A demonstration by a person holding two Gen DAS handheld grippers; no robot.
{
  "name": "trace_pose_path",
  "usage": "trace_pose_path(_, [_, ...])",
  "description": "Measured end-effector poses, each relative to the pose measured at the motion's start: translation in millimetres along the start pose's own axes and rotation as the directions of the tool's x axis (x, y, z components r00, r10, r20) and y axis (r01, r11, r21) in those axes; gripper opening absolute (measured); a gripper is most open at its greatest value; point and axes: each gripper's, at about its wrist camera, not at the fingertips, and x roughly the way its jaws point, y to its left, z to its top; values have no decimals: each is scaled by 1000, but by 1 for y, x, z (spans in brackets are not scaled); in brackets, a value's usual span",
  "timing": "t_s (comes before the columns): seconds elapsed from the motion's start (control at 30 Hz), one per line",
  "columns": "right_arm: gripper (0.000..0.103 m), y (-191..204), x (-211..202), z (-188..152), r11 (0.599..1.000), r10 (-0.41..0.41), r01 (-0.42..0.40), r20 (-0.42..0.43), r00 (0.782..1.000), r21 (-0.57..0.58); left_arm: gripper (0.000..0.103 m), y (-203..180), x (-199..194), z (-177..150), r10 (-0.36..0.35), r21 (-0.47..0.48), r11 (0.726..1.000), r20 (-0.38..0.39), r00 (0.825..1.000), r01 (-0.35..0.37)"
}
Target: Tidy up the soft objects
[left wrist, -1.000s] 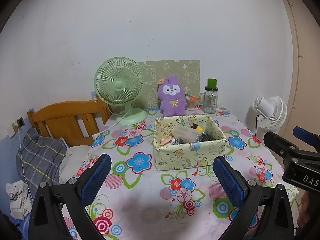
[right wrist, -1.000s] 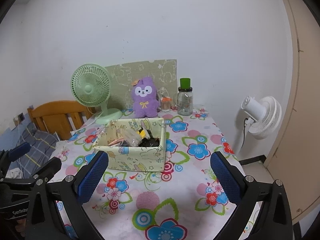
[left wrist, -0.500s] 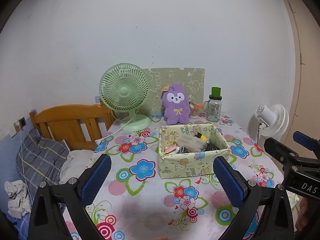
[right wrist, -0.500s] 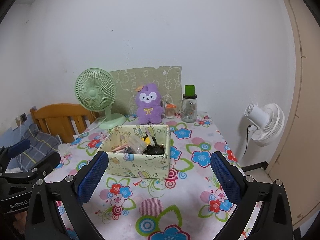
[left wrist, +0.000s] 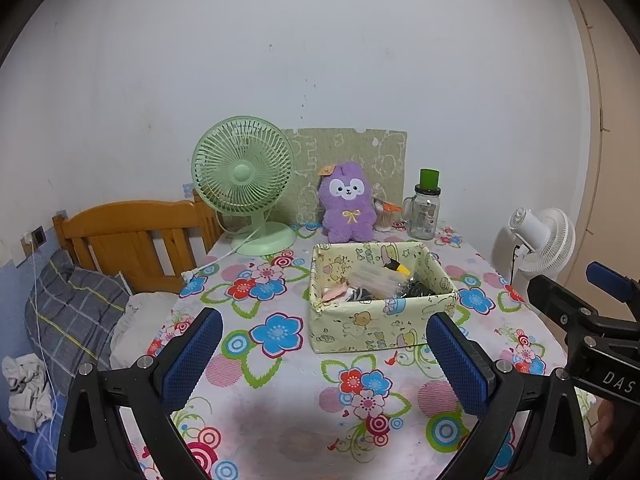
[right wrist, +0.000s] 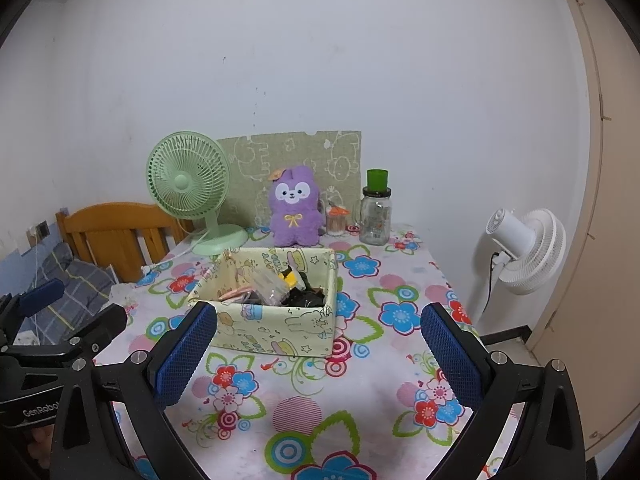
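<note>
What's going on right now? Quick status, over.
Left gripper and right gripper open, empty. Purple plush upright at table's back. Fabric box sits between.

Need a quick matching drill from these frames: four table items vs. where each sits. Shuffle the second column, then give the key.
Items
1. plush toy
2. green fan
3. glass jar
4. fabric box

Places
A. middle of the table, nearest the grippers
B. back left of the table, cord trailing forward
C. back right, green cap on top
D. back centre, against the patterned board

Pairs: 1-D, 2-B, 3-C, 4-A
</note>
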Motion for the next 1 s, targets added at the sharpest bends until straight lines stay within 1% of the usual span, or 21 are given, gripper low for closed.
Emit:
trace_pose_path(0.3, [103,2,5,-2,1000,-13,12,-9,1000,-11,103,1,8,-3,-4,-10,1000,-17,1000,4])
trace_pose_path(0.8, [103,3,12,-4,1000,-19,19,-18,1000,-18,103,0,14,-3,-12,-7,1000,-17,1000,11])
trace_pose_path(1.0, [103,3,14,-4,1000,-17,17,-21,1000,-20,103,0,20,-2,-13,-15,1000,-31,999,13])
